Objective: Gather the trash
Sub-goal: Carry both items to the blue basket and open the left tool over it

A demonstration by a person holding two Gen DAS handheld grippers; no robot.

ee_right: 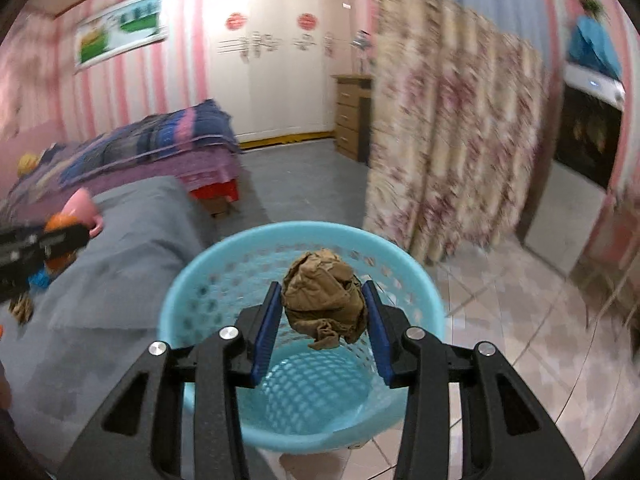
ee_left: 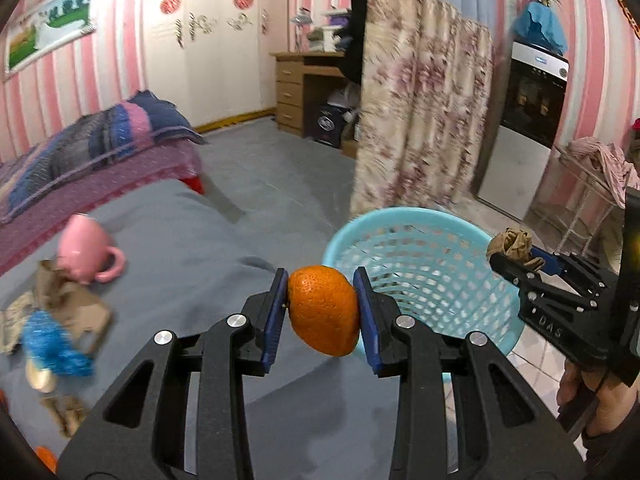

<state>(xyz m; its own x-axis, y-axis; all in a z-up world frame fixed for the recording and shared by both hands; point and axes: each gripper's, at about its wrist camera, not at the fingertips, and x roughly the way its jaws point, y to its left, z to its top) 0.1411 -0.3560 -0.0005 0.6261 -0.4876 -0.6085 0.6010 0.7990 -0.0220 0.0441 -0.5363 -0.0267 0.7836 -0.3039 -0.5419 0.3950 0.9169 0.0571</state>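
Observation:
My left gripper (ee_left: 322,286) is shut on an orange peel (ee_left: 323,309), squeezed between its blue pads over the edge of a grey-covered bed (ee_left: 168,248). Just right of it stands a light-blue mesh basket (ee_left: 424,276) on the floor. In the right wrist view my right gripper (ee_right: 322,300) is shut on a crumpled brown paper ball (ee_right: 322,296) and hangs over the open basket (ee_right: 208,276), which looks empty inside. The right gripper with the paper ball (ee_left: 510,245) also shows at the right edge of the left wrist view.
On the bed lie a pink mug (ee_left: 86,254), torn brown paper (ee_left: 66,302), a blue fuzzy thing (ee_left: 54,344) and other small items. A floral curtain (ee_left: 424,120) hangs behind the basket. Folded blankets (ee_left: 100,140), a wooden desk (ee_left: 304,88), an oven (ee_left: 534,100) and tiled floor (ee_right: 500,320) surround the spot.

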